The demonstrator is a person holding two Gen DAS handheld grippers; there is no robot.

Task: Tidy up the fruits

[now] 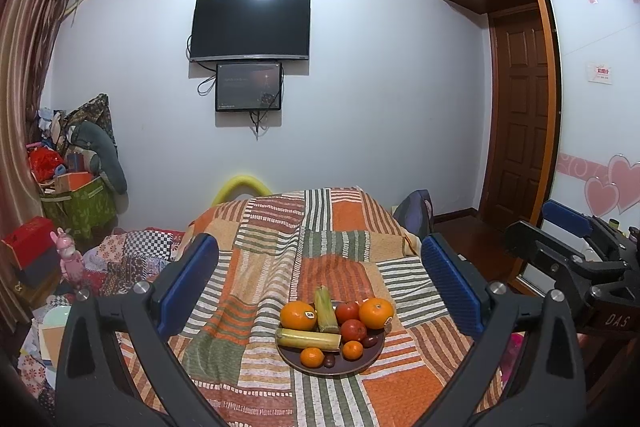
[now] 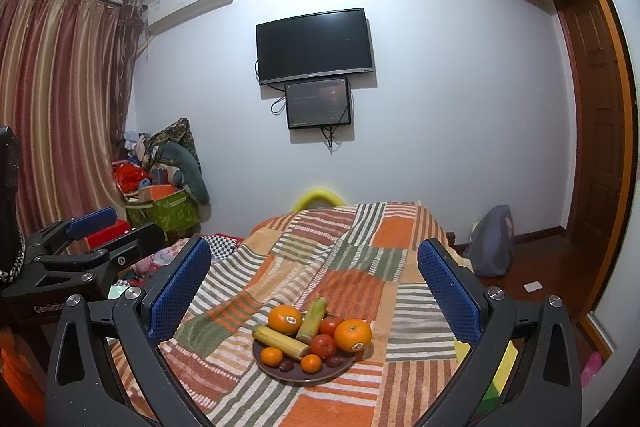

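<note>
A dark round plate [image 1: 352, 367] [image 2: 276, 373] of fruit sits on the striped patchwork cloth [image 1: 256, 267] [image 2: 360, 267]. It holds two large oranges [image 1: 298, 315] [image 2: 353, 335], two red tomatoes [image 1: 353, 330] [image 2: 323, 345], two small tangerines [image 1: 312, 357] [image 2: 272, 355], two yellow-green sugarcane pieces [image 1: 308, 339] [image 2: 282, 341] and dark dates [image 1: 370, 341] [image 2: 334, 361]. My left gripper [image 1: 320, 283] is open and empty, back from the plate. My right gripper [image 2: 314, 287] is open and empty, also back from it. The right gripper [image 1: 576, 251] shows at the right of the left wrist view, and the left gripper [image 2: 96, 231] at the left of the right wrist view.
A television [image 1: 251, 27] [image 2: 315, 45] and a smaller screen [image 1: 249, 87] hang on the far wall. Piled bags and boxes [image 1: 76, 183] [image 2: 160, 183] stand at the left by the curtain [image 2: 56, 107]. A wooden door [image 1: 520, 115] and wardrobe are at the right.
</note>
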